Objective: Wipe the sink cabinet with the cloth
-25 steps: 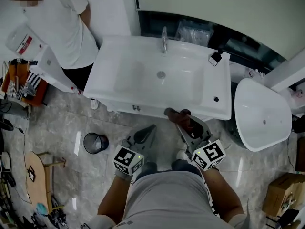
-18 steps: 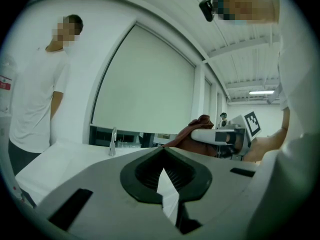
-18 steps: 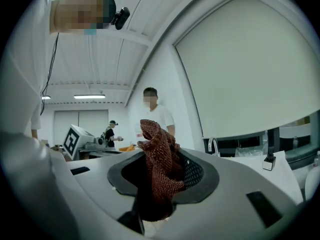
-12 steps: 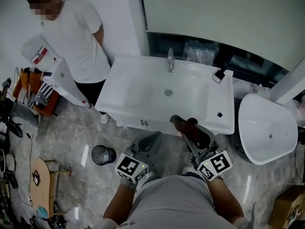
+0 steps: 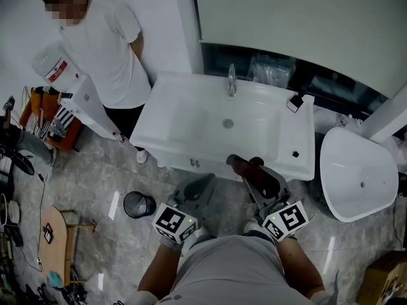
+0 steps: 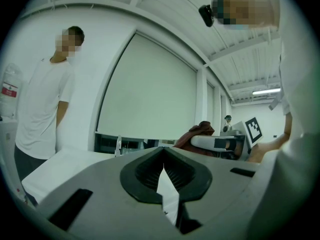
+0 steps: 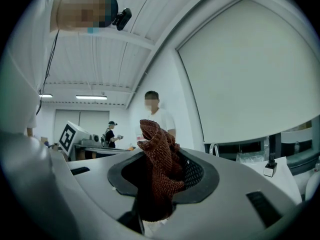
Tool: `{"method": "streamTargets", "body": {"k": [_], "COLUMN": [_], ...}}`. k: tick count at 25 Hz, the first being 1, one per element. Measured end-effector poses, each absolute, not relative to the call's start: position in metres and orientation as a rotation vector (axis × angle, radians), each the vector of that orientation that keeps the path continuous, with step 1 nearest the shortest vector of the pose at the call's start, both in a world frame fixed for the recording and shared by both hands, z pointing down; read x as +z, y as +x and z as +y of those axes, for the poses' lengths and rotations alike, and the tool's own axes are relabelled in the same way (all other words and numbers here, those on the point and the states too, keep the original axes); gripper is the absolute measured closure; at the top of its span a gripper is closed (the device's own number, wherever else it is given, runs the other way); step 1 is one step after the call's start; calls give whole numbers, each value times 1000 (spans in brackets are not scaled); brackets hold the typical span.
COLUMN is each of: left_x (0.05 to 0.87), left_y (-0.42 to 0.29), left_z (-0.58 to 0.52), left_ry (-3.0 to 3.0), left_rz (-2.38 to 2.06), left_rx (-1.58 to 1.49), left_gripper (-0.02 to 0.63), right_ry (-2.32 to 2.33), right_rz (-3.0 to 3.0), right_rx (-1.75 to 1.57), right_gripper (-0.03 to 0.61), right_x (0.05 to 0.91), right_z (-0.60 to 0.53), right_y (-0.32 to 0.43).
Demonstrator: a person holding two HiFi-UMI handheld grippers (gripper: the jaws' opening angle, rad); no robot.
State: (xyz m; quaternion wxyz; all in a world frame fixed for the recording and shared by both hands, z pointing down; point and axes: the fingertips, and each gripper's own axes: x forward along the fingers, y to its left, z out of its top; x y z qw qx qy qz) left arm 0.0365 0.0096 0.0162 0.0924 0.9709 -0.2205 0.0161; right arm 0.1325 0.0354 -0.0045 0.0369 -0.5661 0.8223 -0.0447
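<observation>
The right tongs (image 5: 245, 168) clamp the bunched brown cloth (image 5: 249, 164) at the front edge of the sink cabinet (image 5: 170, 116), right of its middle. The left tongs (image 5: 200, 185) hang short of that edge, closed to a slit, empty.

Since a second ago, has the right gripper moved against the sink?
No: the right gripper, shut on the cloth, stays at the sink's front edge, right of the drain.

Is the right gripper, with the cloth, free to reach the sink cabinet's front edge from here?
Probably yes: the right gripper, shut on the cloth, sits right by the sink cabinet, nothing visible between them.
</observation>
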Motion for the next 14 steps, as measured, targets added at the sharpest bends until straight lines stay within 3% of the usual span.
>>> {"method": "streamTargets", "body": {"k": [14], "left_x": [15], "left_y": [37], "left_z": [5], "left_ry": [2877], "left_rz": [-664], "left_rx": [35], "left_gripper": [603], "right_ry": [-1750], "right_rz": [2511], "right_rx": [-164], "right_gripper": [444], "right_x": [0], "right_z": [33], "right_y": [135]}}
